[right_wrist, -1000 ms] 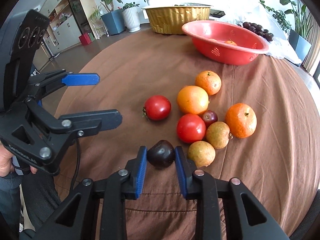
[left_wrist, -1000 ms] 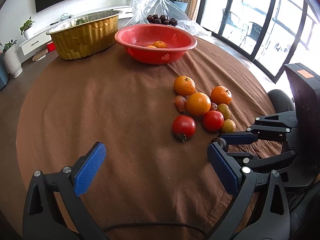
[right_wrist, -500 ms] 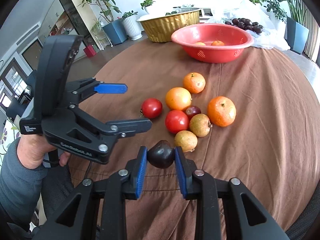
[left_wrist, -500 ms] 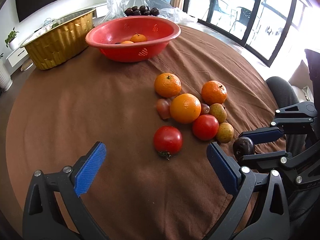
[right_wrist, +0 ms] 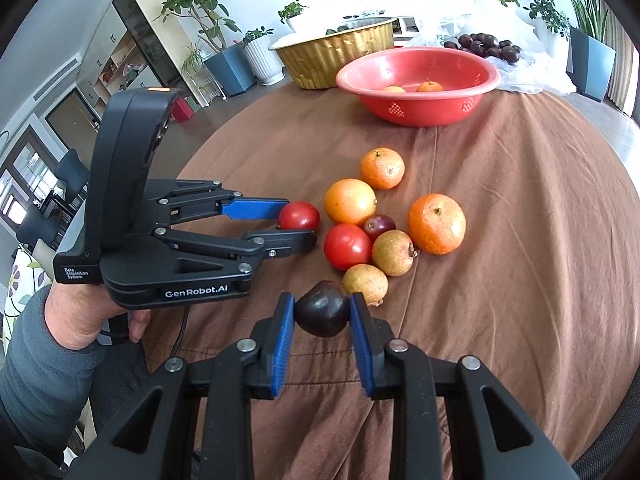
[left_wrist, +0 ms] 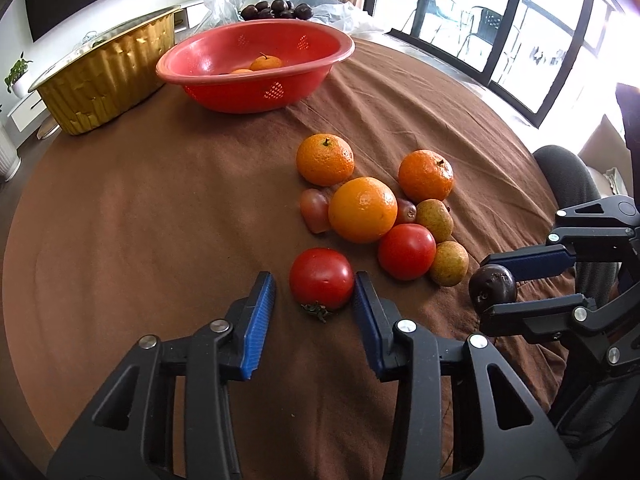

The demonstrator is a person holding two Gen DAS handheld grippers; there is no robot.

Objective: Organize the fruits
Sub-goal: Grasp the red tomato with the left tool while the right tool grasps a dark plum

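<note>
The left gripper point(left_wrist: 314, 300) has just been closing around the tomato point(left_wrist: 322, 278), not yet pinching; squeeze gently. The right gripper point(right_wrist: 322, 316) clamps a plum point(right_wrist: 322, 309).

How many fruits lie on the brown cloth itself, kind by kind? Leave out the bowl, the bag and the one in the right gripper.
Oranges: 3
Tomatoes: 2
Green-brown fruits: 2
Dull purple-red fruits: 2
Total: 9
</note>
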